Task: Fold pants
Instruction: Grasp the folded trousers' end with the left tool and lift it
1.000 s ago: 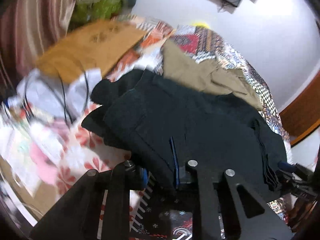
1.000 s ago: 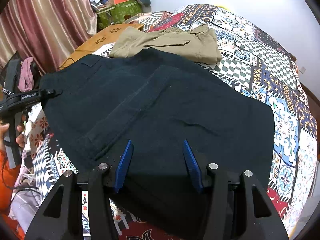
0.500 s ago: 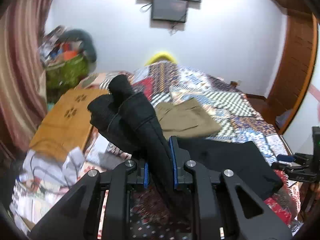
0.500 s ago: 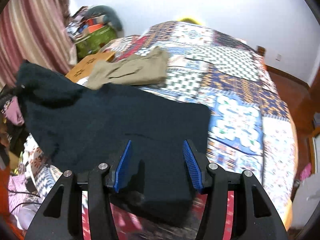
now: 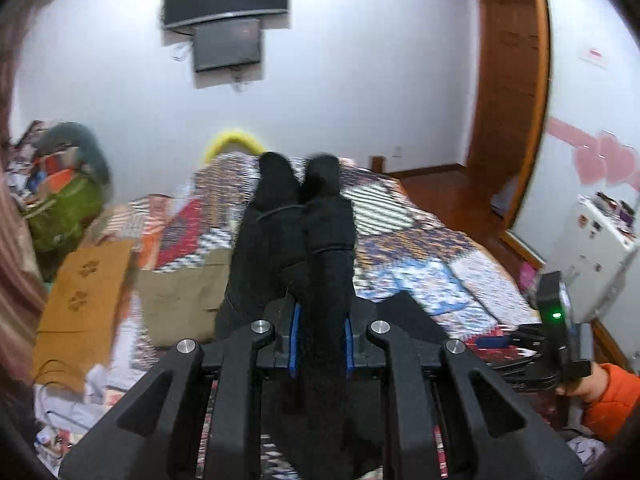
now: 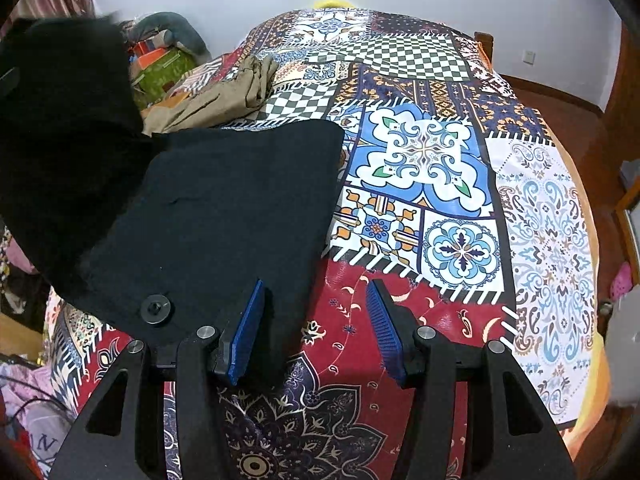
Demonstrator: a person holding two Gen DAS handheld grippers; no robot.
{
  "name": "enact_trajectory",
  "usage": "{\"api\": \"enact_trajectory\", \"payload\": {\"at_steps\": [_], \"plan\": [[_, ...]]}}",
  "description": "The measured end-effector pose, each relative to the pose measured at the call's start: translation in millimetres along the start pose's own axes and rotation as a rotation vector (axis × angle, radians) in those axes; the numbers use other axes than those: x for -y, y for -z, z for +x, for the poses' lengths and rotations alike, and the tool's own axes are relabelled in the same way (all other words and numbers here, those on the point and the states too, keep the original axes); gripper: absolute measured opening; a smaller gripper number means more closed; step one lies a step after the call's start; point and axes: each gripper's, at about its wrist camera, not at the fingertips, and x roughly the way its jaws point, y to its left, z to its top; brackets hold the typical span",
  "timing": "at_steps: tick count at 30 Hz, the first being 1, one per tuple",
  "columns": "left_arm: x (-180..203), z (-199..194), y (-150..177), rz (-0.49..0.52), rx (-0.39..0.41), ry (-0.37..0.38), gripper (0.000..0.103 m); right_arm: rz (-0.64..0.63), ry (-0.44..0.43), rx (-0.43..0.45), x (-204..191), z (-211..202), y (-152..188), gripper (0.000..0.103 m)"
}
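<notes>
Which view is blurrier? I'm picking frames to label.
Left wrist view: softer, bedspread and khaki garment smeared, fisheye bending the door frame. Right wrist view: sharp on bedspread and flat black pants; only the lifted part blurs.

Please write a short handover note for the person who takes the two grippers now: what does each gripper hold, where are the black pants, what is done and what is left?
Left gripper: jaws shut on a bunched part of the black pants, lifted above the bed.
Right gripper: jaws open, holding nothing; its left pad is at the pants' near edge, beside the button.
Pants: one part lies flat on the bed, the other hangs from the left gripper.
Khaki pants: lie further back, untouched.
Done: one end picked up.
Left: probably lay the lifted part over the flat part, then smooth.
</notes>
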Motion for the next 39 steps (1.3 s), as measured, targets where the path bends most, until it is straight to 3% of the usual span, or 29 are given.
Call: {"api": "enact_trajectory", "payload": {"at_steps": [7, 12, 16, 21, 25, 30, 34, 39], "plan": [[61.6, 58.1, 19.0, 0.056, -0.169, 0.194, 0.016, 0.016, -0.025, 0.013, 5.4, -4.4, 4.0, 0.050], [94.4, 81.8, 42.0, 0.105, -0.254, 0.257, 0.016, 0.035, -0.027, 0.022, 10.2, -10.8, 8.7, 0.050], [94.7, 95.2, 57.4, 0.067, -0.338, 0.319, 0.016, 0.050, -0.033, 0.025, 13.5, -13.9, 11.1, 0.050], [98.1, 103.0, 81.5, 0.053, -0.426, 0.340, 0.021, 0.059, -0.035, 0.026, 12.7, -14.8, 11.5, 0.050], [103.3, 100.1, 84.8, 0.079, -0.424, 0.326, 0.023, 0.060, -0.033, 0.023, 12.3, -15.8, 11.4, 0.050], [98.7, 95.3, 74.2, 0.068, -0.438, 0.329, 0.042, 0.066, -0.028, 0.027, 11.9, -20.1, 12.7, 0.050], [87.4, 74.0, 56.7, 0.061, -0.359, 0.312, 0.051, 0.072, -0.019, 0.036, 13.3, -25.8, 13.3, 0.050], [42.0, 48.8, 25.4, 0.012, -0.202, 0.189, 0.068, 0.078, -0.005, 0.040, 15.8, -34.4, 17.1, 0.050]]}}
